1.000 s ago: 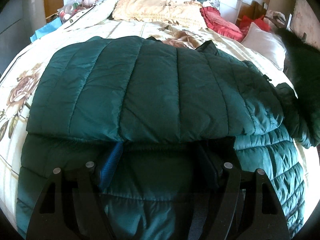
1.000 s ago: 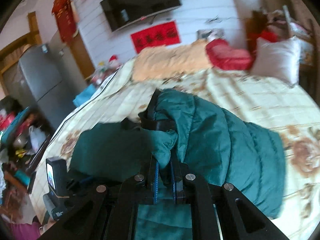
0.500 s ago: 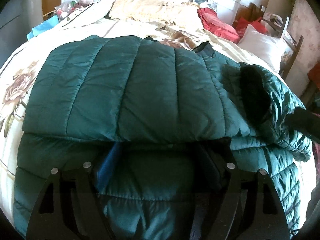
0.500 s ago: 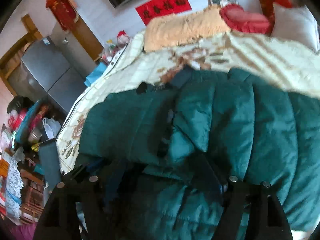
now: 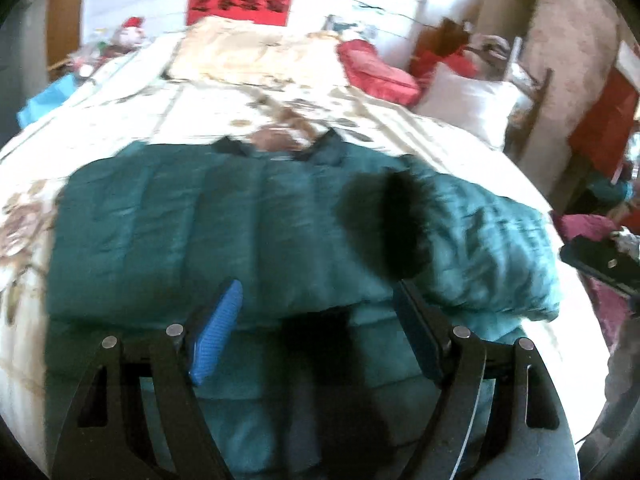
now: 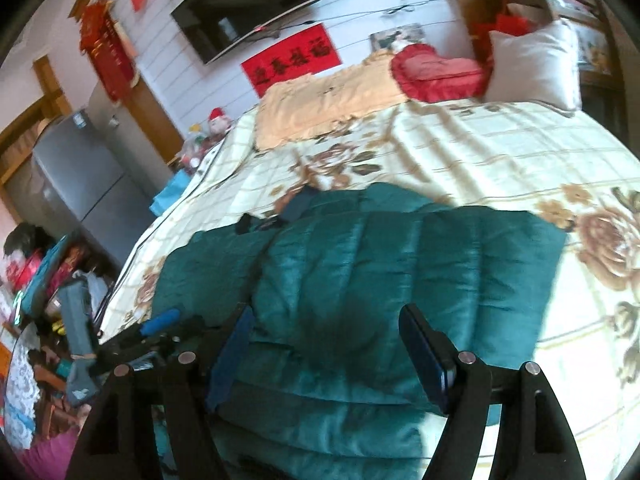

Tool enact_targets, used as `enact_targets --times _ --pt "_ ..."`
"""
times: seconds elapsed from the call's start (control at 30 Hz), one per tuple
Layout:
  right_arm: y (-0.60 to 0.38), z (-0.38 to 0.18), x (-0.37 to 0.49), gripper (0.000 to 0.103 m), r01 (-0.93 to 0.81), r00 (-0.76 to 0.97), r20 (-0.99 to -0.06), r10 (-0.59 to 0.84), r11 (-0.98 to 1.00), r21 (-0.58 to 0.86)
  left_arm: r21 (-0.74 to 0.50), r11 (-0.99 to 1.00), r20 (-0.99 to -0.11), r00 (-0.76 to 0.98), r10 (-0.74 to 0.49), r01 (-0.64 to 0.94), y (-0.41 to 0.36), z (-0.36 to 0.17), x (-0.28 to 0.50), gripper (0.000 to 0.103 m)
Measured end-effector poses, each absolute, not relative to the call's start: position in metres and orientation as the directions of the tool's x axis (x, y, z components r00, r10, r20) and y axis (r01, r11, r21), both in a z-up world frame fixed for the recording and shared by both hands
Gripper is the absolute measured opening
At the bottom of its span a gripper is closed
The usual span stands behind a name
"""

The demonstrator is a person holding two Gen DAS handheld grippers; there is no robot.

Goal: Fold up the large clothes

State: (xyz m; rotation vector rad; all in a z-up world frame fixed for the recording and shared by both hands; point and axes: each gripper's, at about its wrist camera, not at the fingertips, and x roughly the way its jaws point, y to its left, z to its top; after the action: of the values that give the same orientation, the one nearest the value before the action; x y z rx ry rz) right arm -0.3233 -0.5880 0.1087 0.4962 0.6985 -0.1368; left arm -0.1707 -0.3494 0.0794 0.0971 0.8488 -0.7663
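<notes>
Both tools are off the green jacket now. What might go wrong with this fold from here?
The puffy green jacket may spring open with both tools open above it. The black-lined part bulges on top and could keep the stack lumpy. The collar pokes past the far edge, so the next fold may come out uneven.

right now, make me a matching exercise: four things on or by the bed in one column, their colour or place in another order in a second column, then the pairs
Things:
1. quilted puffer jacket
2. heart-shaped frilly cushion
3. plain square pillow
4. flat television screen

Colour or place:
A. white, at the bed's far right corner
B. dark, mounted on the wall
C. dark green, folded on the floral bedspread
D. red, beside the white pillow

Pairs: 1-C, 2-D, 3-A, 4-B
</notes>
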Motion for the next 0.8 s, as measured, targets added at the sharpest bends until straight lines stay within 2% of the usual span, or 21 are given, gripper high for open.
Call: enact_targets --times 0.27,0.4,0.5,0.53,0.57,0.6,0.8 --pt "-0.621 0.111 -0.356 0.073 0.357 0.767 -0.642 -0.003 0.833 0.423 -0.334 0.663 -0.738 0.252 -0.626 0.670 -0.421 0.066 -0.160 0.078" --pt "-0.627 0.107 -0.369 0.073 0.370 0.763 -0.647 -0.007 0.825 0.427 -0.331 0.640 -0.767 0.197 -0.610 0.693 -0.452 0.060 -0.164 0.079" --pt "-0.632 0.104 -0.375 0.073 0.379 0.761 -0.649 -0.008 0.817 0.434 -0.282 0.650 -0.780 0.225 -0.583 0.706 -0.464 0.058 -0.168 0.077" --pt "-0.634 0.104 -0.378 0.073 0.381 0.763 -0.647 -0.010 0.815 0.437 -0.285 0.651 -0.770 0.236 -0.593 0.704 -0.461 0.060 -0.168 0.056" --pt "-0.635 0.105 -0.381 0.073 0.384 0.766 -0.643 -0.015 0.813 0.438 -0.290 0.653 -0.760 0.247 -0.602 0.700 -0.456 0.062 -0.168 0.039" --pt "-0.635 0.105 -0.382 0.073 0.388 0.768 -0.640 -0.022 0.811 0.439 -0.291 0.659 -0.756 0.255 -0.603 0.694 -0.451 0.066 -0.168 0.017" --pt "-0.639 0.110 -0.386 0.075 0.419 0.772 -0.633 -0.055 0.794 0.442 -0.342 0.696 -0.665 0.360 -0.654 0.632 -0.393 0.115 -0.146 0.010"
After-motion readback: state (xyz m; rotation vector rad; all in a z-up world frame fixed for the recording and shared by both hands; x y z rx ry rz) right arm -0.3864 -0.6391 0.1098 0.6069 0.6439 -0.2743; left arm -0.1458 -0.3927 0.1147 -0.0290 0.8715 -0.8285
